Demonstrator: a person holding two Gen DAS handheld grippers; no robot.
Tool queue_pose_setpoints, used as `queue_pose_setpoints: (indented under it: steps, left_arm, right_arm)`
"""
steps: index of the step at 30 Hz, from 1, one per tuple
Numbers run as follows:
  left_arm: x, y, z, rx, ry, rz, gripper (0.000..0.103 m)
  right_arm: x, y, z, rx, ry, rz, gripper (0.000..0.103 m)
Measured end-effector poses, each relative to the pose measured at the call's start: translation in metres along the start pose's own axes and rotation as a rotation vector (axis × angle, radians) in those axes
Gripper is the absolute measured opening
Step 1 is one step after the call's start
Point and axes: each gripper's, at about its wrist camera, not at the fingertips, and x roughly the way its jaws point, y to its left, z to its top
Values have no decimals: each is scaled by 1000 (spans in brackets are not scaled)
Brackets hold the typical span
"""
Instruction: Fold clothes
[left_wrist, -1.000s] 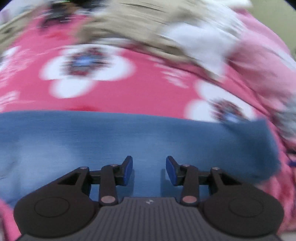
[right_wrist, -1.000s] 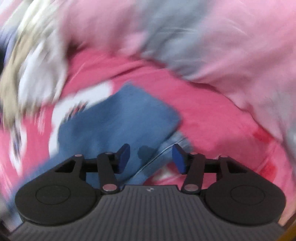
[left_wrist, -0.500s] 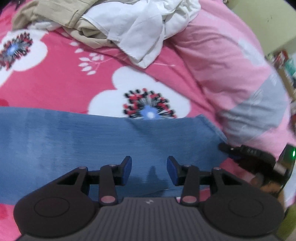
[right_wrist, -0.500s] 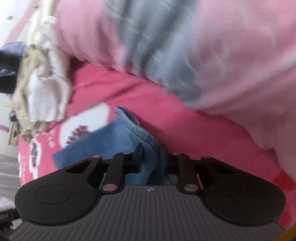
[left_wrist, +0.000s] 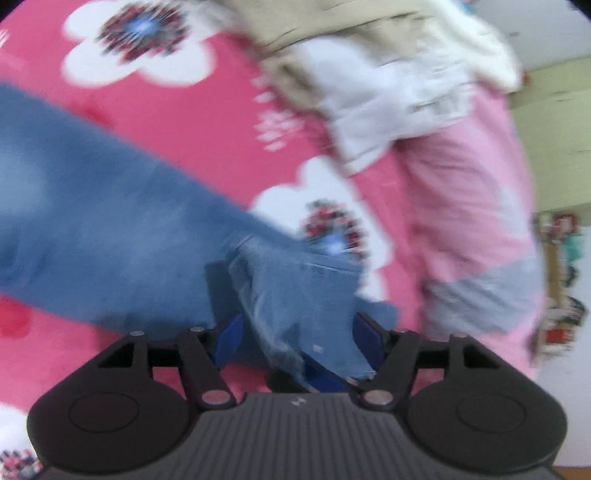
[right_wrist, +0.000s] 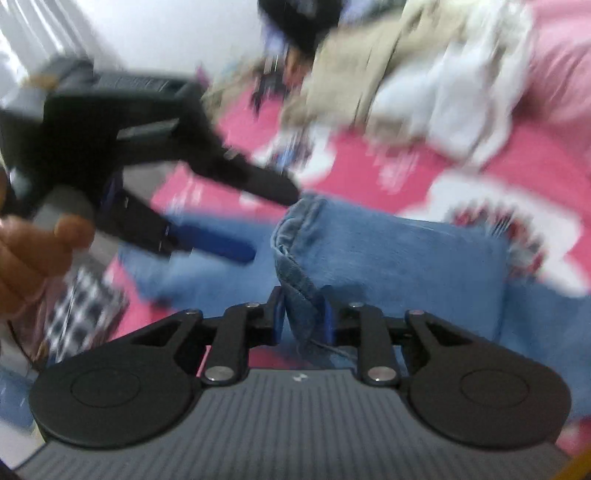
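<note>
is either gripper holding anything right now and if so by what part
The right gripper pinches the jeans by the hem end. The left gripper has jeans fabric between its jaws, which just opened wider; no grip.

My two wrist cameras each look steeply down, close over their own black tongs, at the blue denim jeans (left_wrist: 110, 221) (right_wrist: 388, 258) on the pink flowered bedspread (left_wrist: 207, 110) (right_wrist: 535, 155), both sharing the beige-and-white clothes heap (left_wrist: 369, 74) (right_wrist: 406, 81).

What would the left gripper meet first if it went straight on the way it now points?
Probably the jeans: a bunched end already lies between the left gripper's open jaws, which have just been opening. Beyond it lies the pink floral bedspread.
</note>
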Motion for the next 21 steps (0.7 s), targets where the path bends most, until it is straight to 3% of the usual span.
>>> queue_pose_setpoints:
  steps: [1, 4, 8, 11, 16, 17, 18, 19, 21]
  left_arm:
    - [7, 4, -1, 3, 9, 30, 60]
    - [22, 14, -7, 6, 27, 79, 59]
    - [27, 19, -14, 1, 39, 87, 59]
    - [26, 18, -18, 26, 51, 93, 59]
    - [28, 21, -22, 48, 70, 123, 59]
    - [28, 22, -23, 43, 71, 127, 59]
    - [29, 24, -23, 37, 72, 131, 59]
    - [30, 25, -23, 32, 73, 135, 59]
    - [31, 27, -24, 22, 76, 143, 58]
  right_arm:
    - [-3, -3, -2, 16, 17, 6, 27]
    - [-43, -44, -11, 142, -43, -10, 43]
    - [-83, -145, -20, 401, -88, -318, 46]
    - [-90, -205, -27, 505, -89, -455, 47]
    - [-55, -238, -35, 540, -7, -451, 47]
    - [-49, -234, -33, 518, -4, -448, 46]
    - [-45, -225, -31, 481, 3, -428, 27]
    - [-40, -217, -27, 440, 23, -421, 16]
    - [-35, -203, -18, 357, 50, -451, 11]
